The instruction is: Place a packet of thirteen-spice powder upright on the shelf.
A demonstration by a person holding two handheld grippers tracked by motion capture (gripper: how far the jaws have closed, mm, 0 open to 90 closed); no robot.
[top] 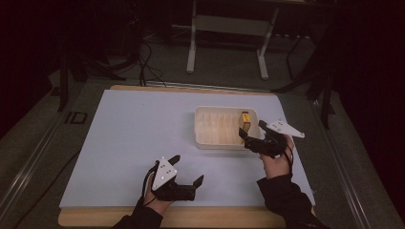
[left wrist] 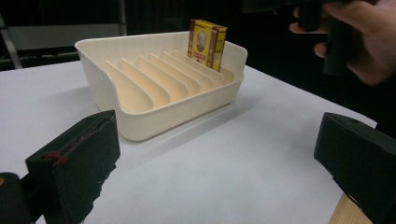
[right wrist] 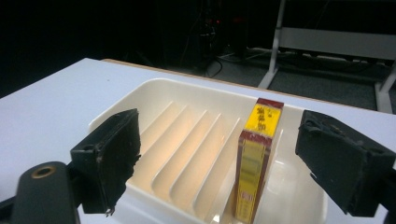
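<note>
Nearest me, my left gripper [top: 187, 168] rests low on the tabletop [top: 133, 143], jaws spread wide with nothing between them. From its own view the white surface lies bare ahead of the jaws, and the tray [left wrist: 140, 119] sits a little beyond.

Further out and to my right, my right gripper [top: 252, 132] hangs at the near right corner of the tray [top: 206, 142]. Its jaws are also spread wide, and neither pad touches anything. In the right gripper view the box [right wrist: 256, 163] stands between the two pads but well clear of both.

The box [top: 245, 121] is a slim yellow-and-red carton, standing upright on its narrow edge in the tray's rightmost slot, close to the right wall. In the left gripper view it [left wrist: 206, 43] looks straight rather than leaning, held up by the divider beside it.

I judge the placing as done: the box is slotted and stands without my grip. What is left for me is to draw the right gripper clear without knocking the box. The other slots are empty, and I see no further boxes on the tabletop to fill them.
</note>
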